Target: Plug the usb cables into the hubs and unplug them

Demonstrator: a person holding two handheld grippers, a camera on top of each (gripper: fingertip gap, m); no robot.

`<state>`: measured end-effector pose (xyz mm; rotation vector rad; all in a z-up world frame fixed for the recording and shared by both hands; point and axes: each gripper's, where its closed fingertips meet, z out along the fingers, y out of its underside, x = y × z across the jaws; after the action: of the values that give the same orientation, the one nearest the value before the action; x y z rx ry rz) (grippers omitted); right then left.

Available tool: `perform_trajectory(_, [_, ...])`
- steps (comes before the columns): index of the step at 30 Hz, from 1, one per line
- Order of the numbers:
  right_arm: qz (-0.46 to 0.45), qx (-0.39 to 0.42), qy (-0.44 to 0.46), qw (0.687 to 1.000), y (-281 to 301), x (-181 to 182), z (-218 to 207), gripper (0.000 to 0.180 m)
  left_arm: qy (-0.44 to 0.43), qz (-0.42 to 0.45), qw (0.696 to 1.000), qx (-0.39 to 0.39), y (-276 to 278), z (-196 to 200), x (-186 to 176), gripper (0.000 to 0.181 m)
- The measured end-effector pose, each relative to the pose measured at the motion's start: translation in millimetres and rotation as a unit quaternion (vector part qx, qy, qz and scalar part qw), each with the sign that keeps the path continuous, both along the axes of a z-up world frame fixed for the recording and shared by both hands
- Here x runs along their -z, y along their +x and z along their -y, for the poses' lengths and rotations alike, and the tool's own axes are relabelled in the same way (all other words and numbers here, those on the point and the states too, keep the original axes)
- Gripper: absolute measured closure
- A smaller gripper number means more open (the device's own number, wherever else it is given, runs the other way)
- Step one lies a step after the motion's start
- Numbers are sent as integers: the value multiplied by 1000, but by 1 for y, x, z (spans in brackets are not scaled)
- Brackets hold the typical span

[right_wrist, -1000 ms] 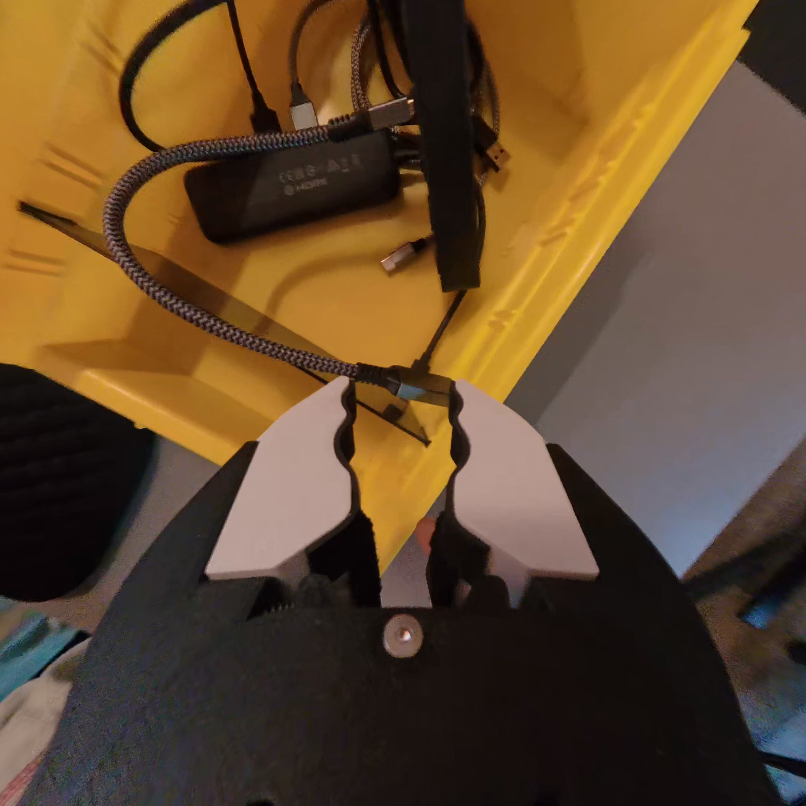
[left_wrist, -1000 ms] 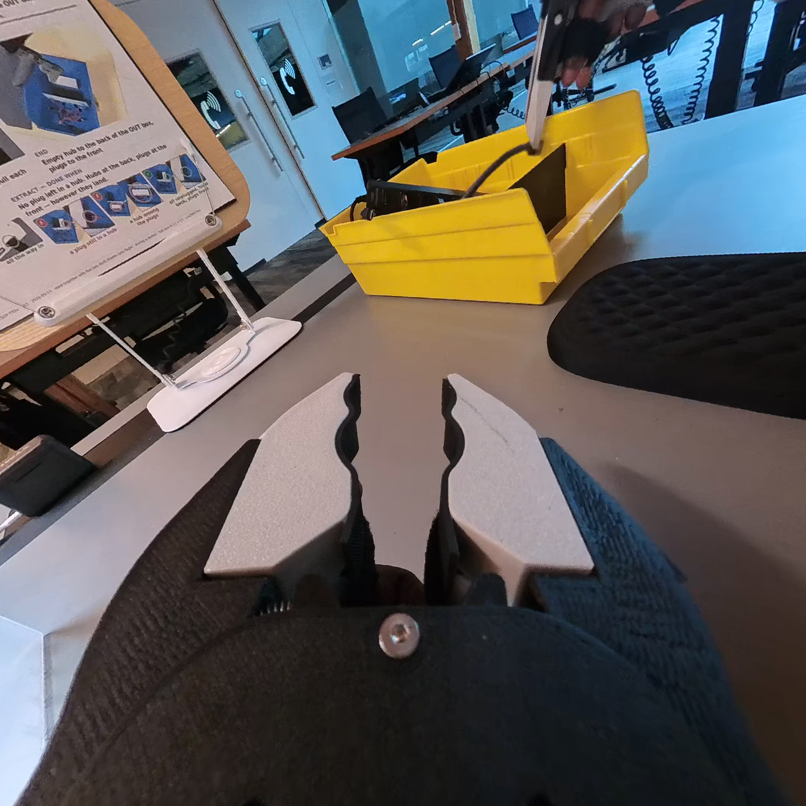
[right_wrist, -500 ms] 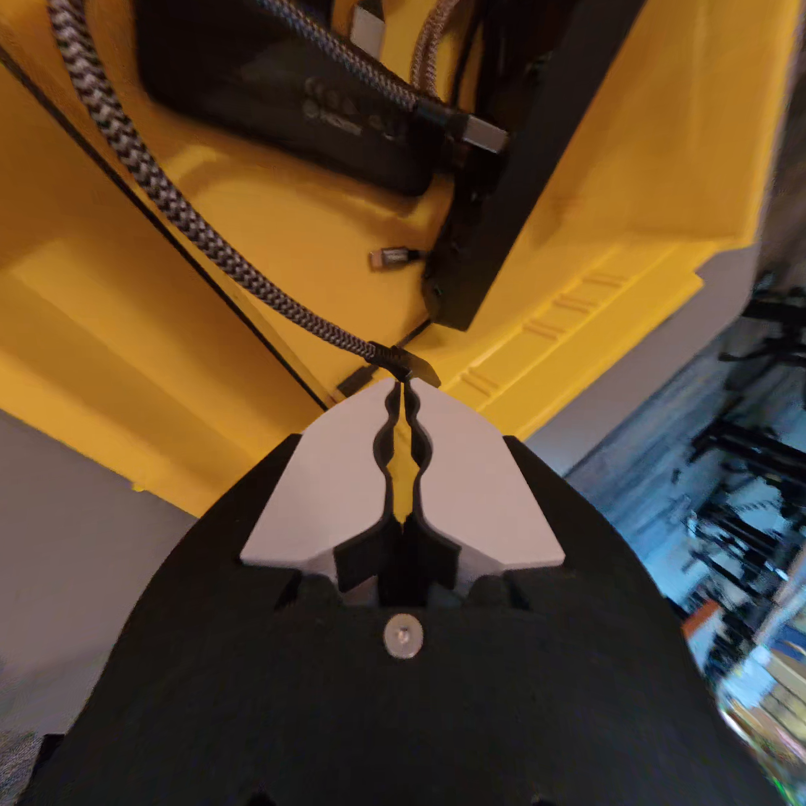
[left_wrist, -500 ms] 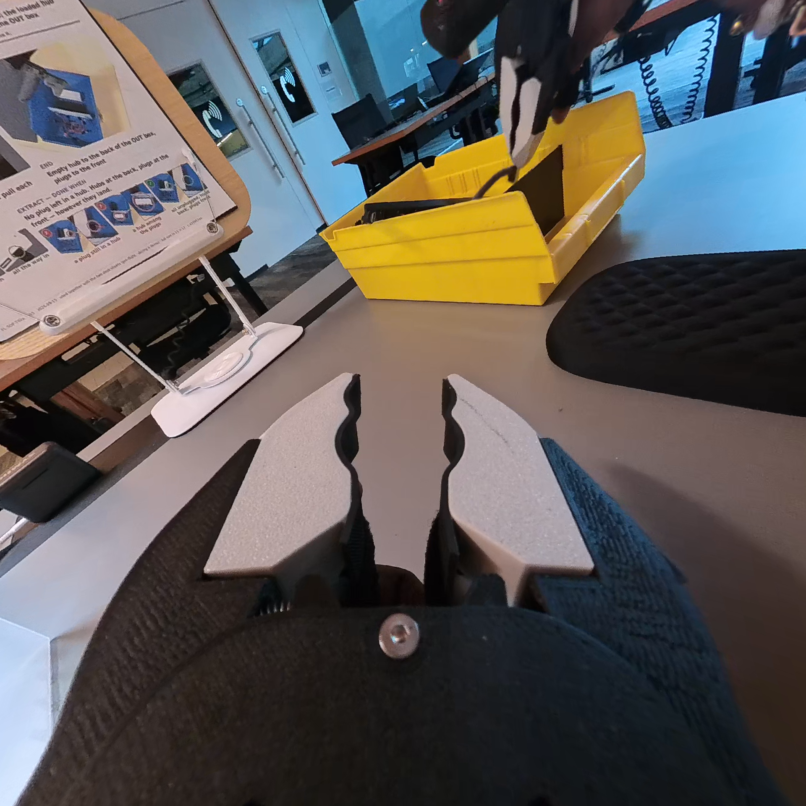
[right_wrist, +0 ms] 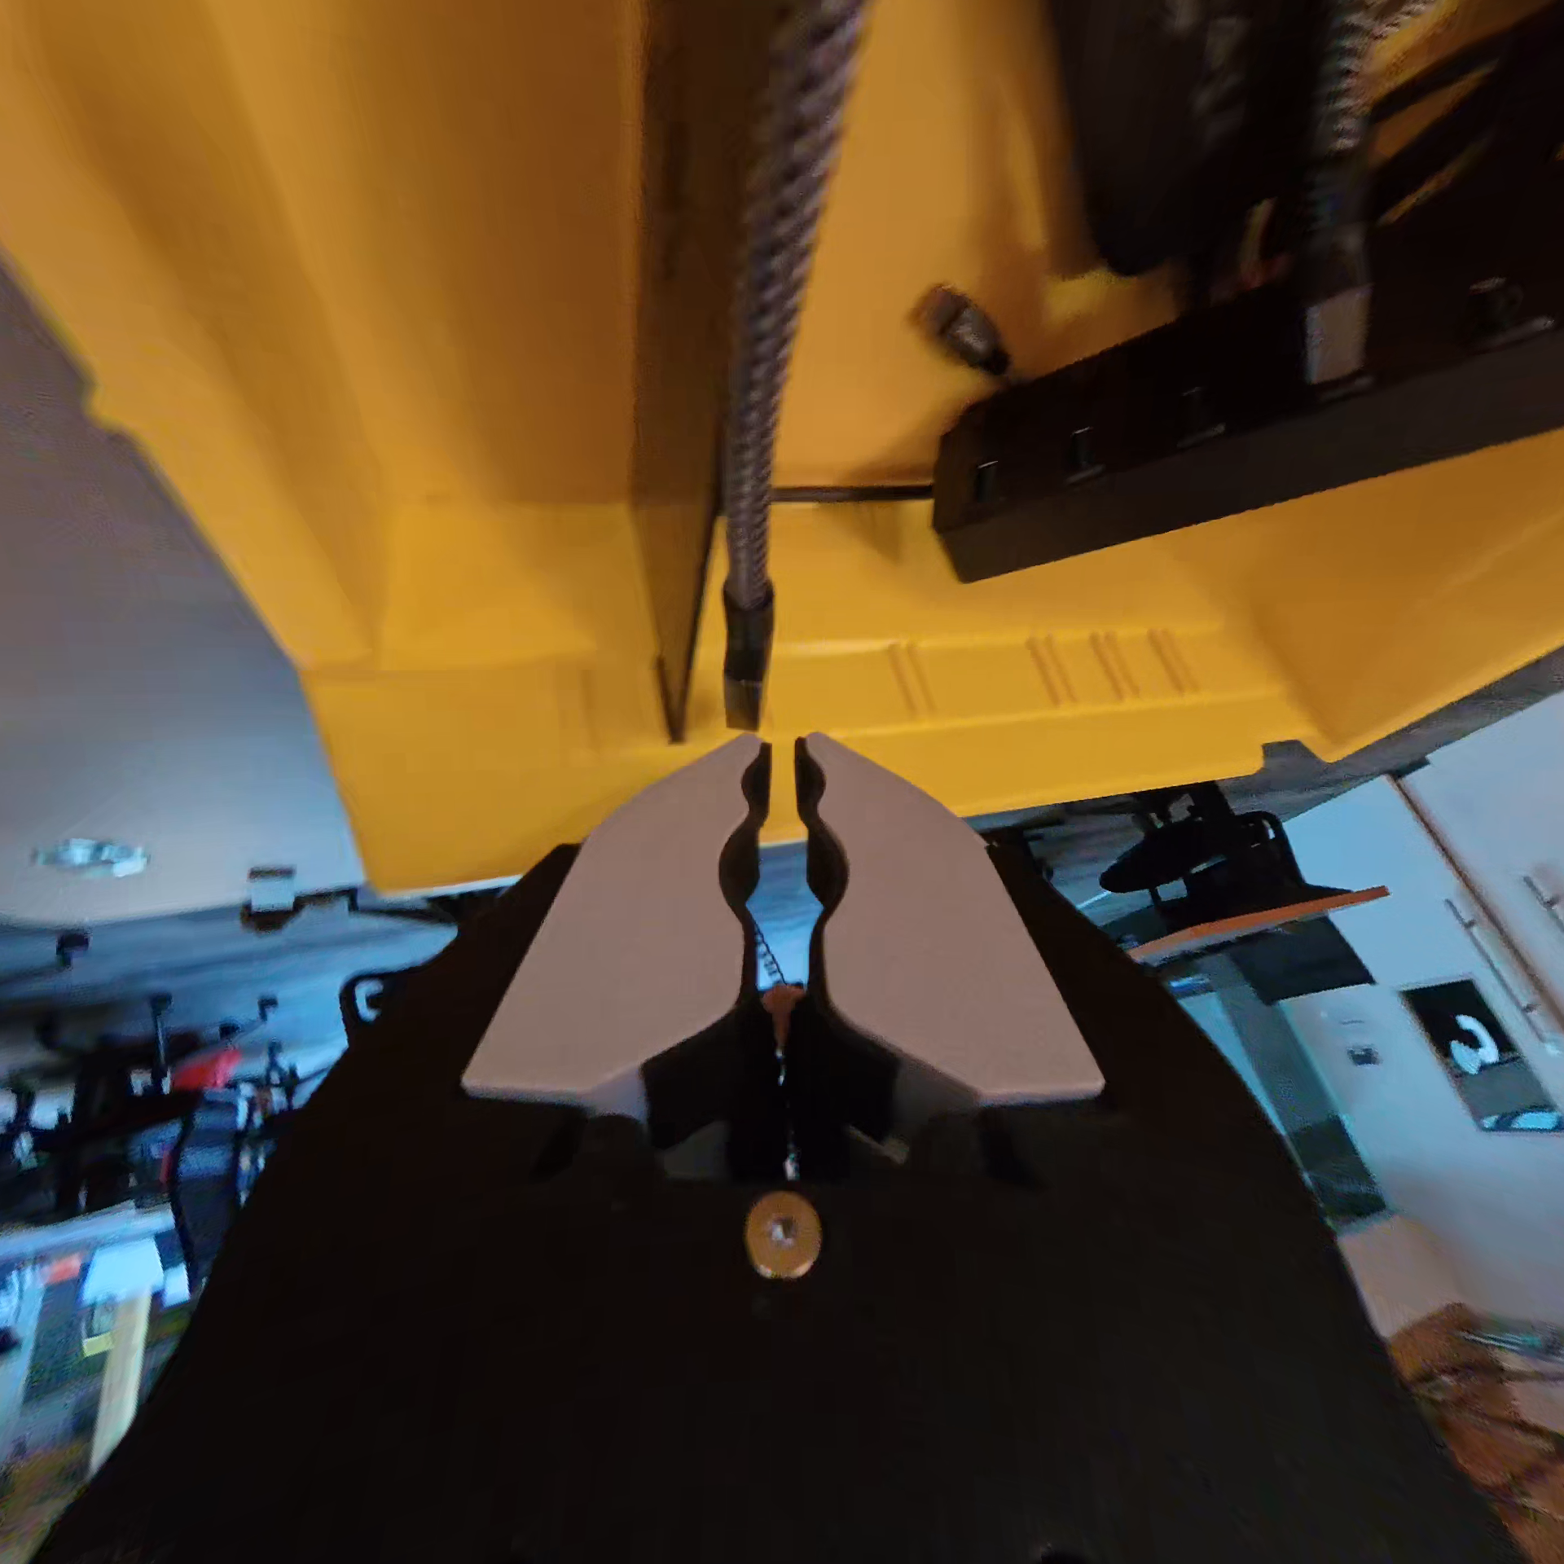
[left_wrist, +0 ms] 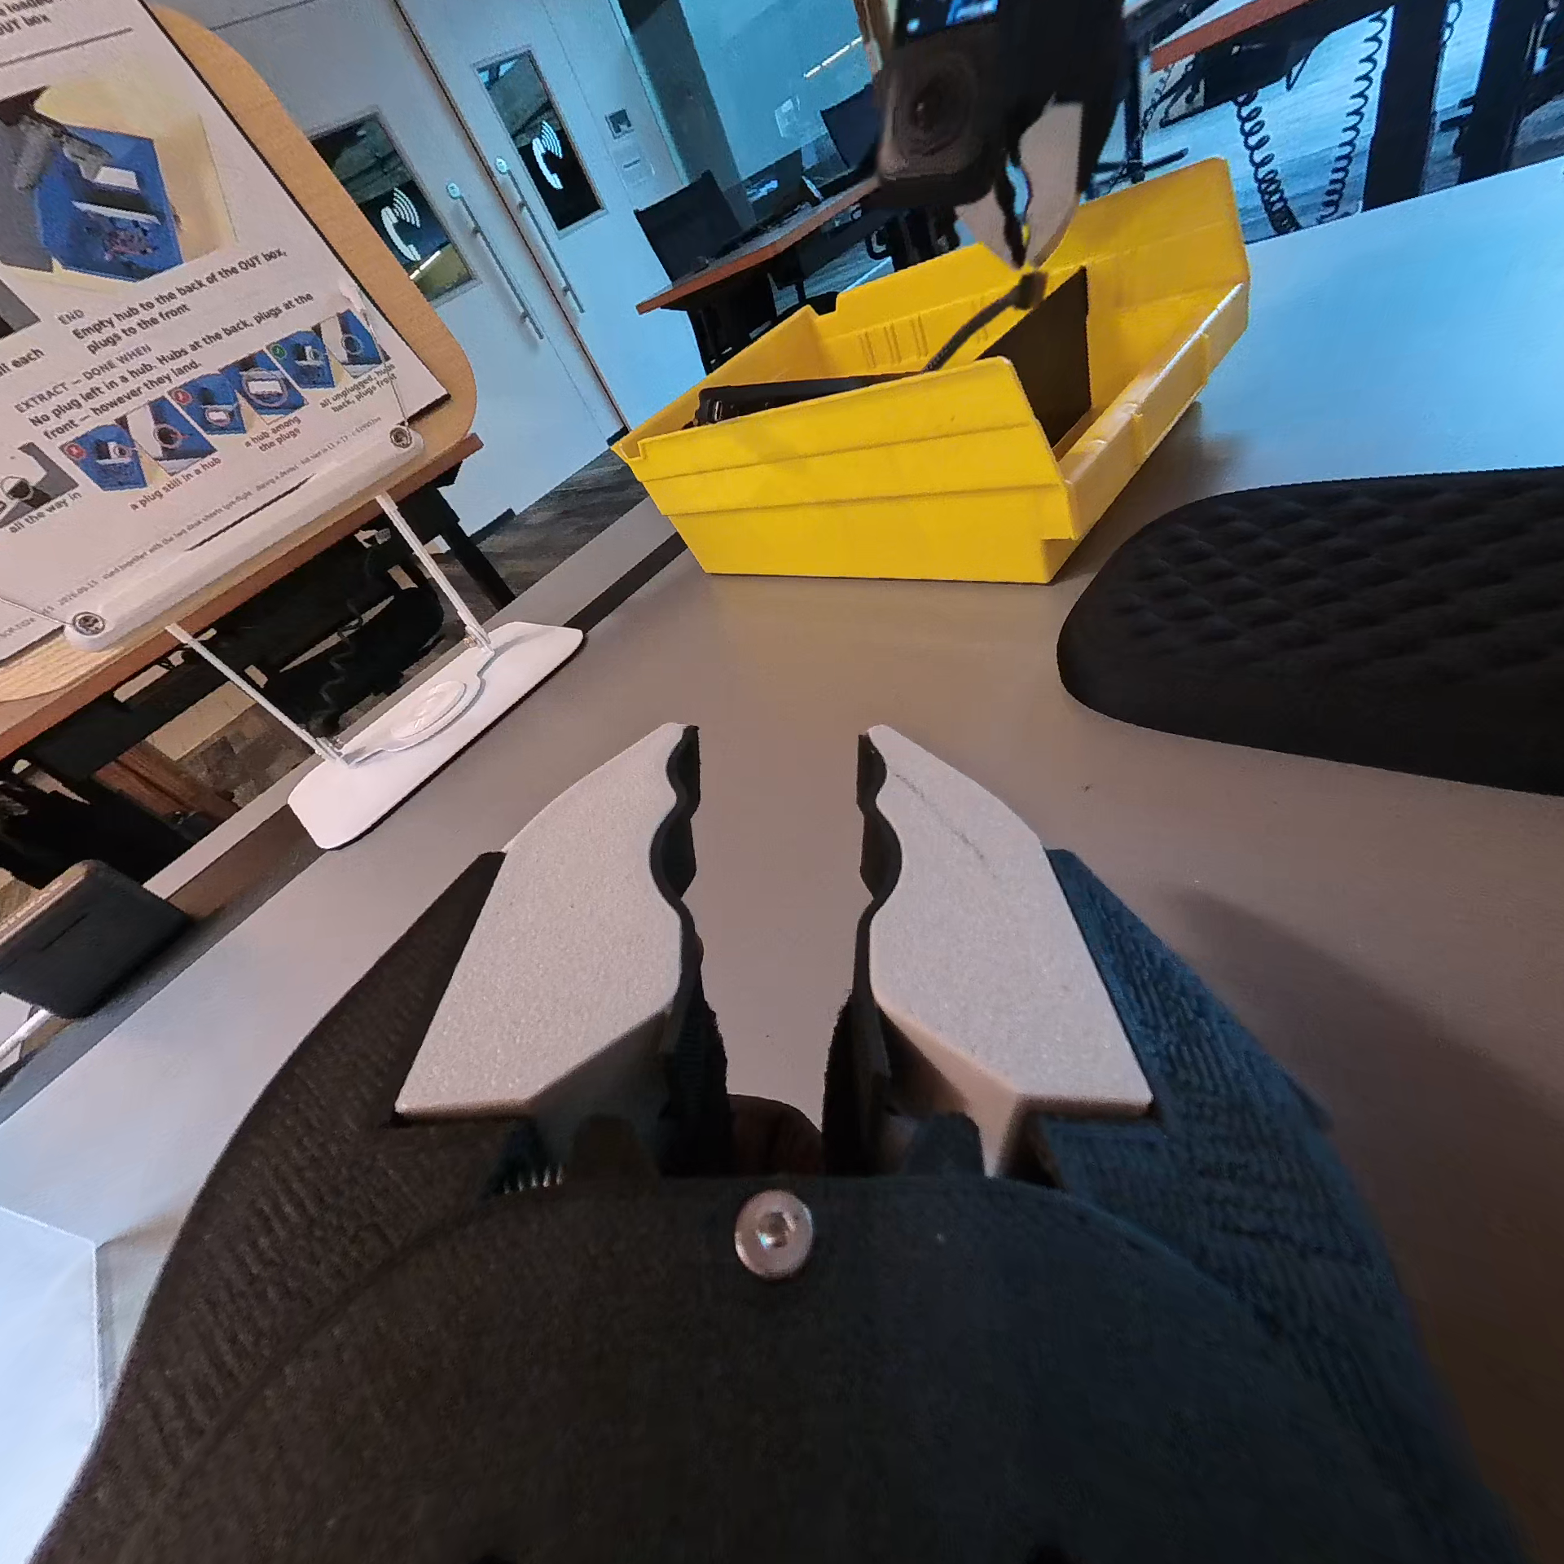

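My left gripper (left_wrist: pixel 779 745) is open and empty, low over the grey table (left_wrist: pixel 846 677). The yellow bin (left_wrist: pixel 872 482) stands ahead of it. My right gripper (right_wrist: pixel 783 745) is shut on the plug of a grey braided usb cable (right_wrist: pixel 766 423), and the plug's dark collar (right_wrist: pixel 746 669) sticks out past the fingertips. In the left wrist view the right gripper (left_wrist: pixel 1028 245) hangs above the bin with the cable (left_wrist: pixel 973 326) running taut down into it. A black hub (right_wrist: pixel 1227 474) with a row of ports lies in the bin, with a loose plug (right_wrist: pixel 965 330) beside it.
A black divider (right_wrist: pixel 677 423) stands upright in the bin. A black quilted mat (left_wrist: pixel 1337 609) lies on the table to the right. An instruction board (left_wrist: pixel 169 338) on a white stand (left_wrist: pixel 423 719) is at the left table edge.
My right gripper closed on the braided cable's plug, then rose and turned, drawing the cable taut above the bin. My left gripper has stayed open in place.
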<state>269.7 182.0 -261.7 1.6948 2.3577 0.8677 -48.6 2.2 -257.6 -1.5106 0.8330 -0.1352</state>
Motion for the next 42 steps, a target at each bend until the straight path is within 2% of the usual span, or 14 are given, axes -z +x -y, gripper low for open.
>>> perform_trajectory(3, [34, 2, -32, 999, 10, -3, 19, 163, 1, -2, 1000, 2, 0, 0, 0, 145])
perform_trajectory(6, [7, 60, -58, 996, 21, 1, 34, 148, 3, -4, 1000, 4, 1, 1, 0, 145])
perform_trajectory(9, [-95, 136, -42, 985, 20, 5, 41, 138, 4, -1, 1000, 4, 1, 2, -1, 145])
perform_trajectory(11, [-199, 175, 12, 964, 6, -2, 43, 132, 5, 11, 1000, 5, -1, 2, -4, 145])
perform_trajectory(13, [-346, 188, 57, 917, -28, -12, 53, 126, 4, 32, 999, 7, 0, 2, -9, 145])
perform_trajectory(15, [-503, 179, 45, 844, -77, -20, 81, 115, 0, 57, 998, 13, -2, 3, -13, 145])
perform_trajectory(17, [-616, 176, 26, 767, -118, -24, 110, 106, -1, 68, 998, 10, -4, 2, -15, 145])
perform_trajectory(19, [-659, 201, 18, 725, -142, -11, 129, 102, -1, 75, 997, 7, -6, 2, -17, 145])
perform_trajectory(22, [-670, 238, 73, 700, -158, 12, 124, 107, 4, 81, 997, 1, -8, 2, -19, 145])
perform_trajectory(24, [-666, 246, 88, 699, -169, 24, 117, 120, 8, 81, 997, -4, -10, 1, -19, 145])
perform_trajectory(27, [-608, 230, 142, 746, -175, 33, 101, 156, 11, 87, 996, -20, -16, -3, -22, 145])
perform_trajectory(29, [-585, 210, 151, 769, -188, 33, 98, 155, 12, 100, 994, -31, -20, -4, -25, 145])
perform_trajectory(37, [-608, 203, 147, 754, -269, 32, 108, 152, 51, 114, 992, -34, -24, 2, -41, 145])
perform_trajectory(42, [-628, 175, 124, 749, -321, 31, 123, 151, 107, 143, 984, -19, -47, 27, -94, 145])
